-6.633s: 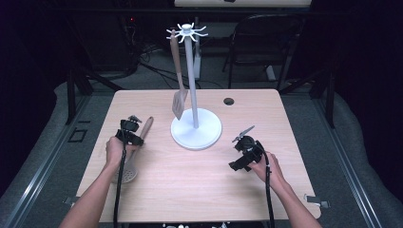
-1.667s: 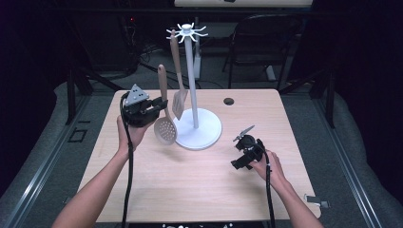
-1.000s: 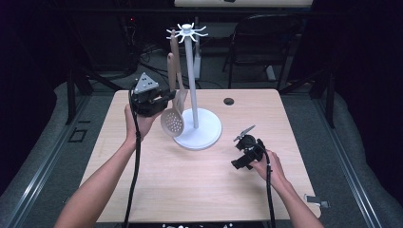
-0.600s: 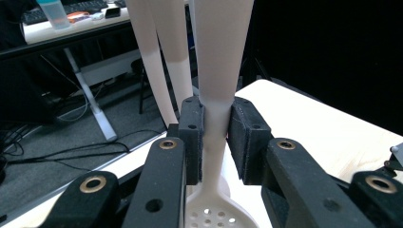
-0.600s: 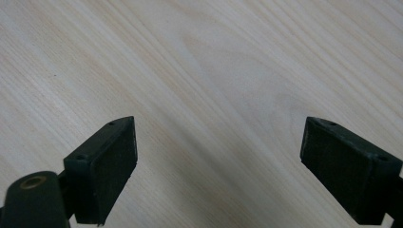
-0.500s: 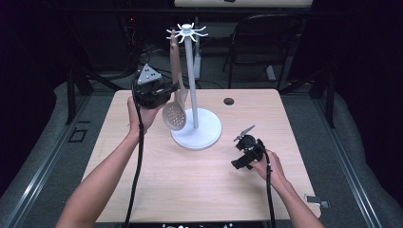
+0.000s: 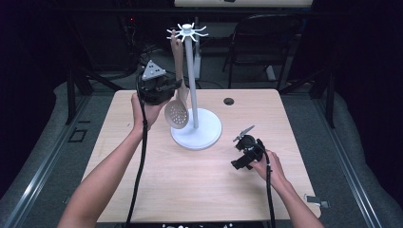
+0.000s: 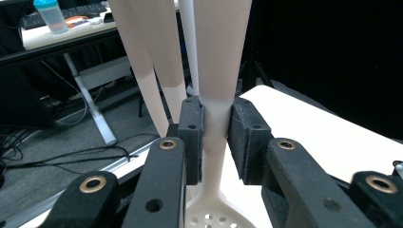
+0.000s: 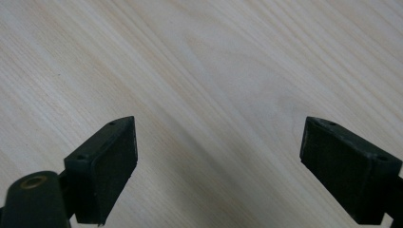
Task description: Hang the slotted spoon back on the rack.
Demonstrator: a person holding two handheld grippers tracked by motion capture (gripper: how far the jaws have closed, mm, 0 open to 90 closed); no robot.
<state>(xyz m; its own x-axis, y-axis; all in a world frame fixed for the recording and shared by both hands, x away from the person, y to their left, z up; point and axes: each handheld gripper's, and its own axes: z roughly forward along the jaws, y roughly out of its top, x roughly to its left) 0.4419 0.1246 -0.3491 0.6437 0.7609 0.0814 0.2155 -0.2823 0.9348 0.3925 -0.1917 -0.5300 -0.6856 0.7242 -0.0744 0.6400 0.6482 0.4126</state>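
The left gripper (image 7: 164, 88), held high near the far left corner of the light wooden table (image 7: 142, 190), has its black jaws pressed on the narrow neck of a beige plastic slotted spoon (image 7: 177, 111), just above the perforated bowl; the left gripper view shows both pads (image 8: 192, 137) tight against the handle. The spoon stands nearly upright, its handle tip up by the white prongs (image 7: 187, 32) crowning the white utensil stand (image 7: 196, 133), whose round base sits a little behind the table's middle. Whether the handle's end is already hooked over a prong cannot be told from here, so the work seems well along: the spoon is lifted and brought to the rack, and what is left is seating it on a prong and letting go. A second beige utensil handle (image 8: 142, 71) hangs just beside the held one in the left gripper view, so the room around the pole is tight on that side. The right gripper (image 7: 244, 149) rests low near the right edge with its jaws standing wide apart over bare wood and nothing between them. A small dark round disc (image 7: 229, 101) lies near the far edge, well apart from both hands. The near half of the table offers plenty of room for drawing the left hand back.
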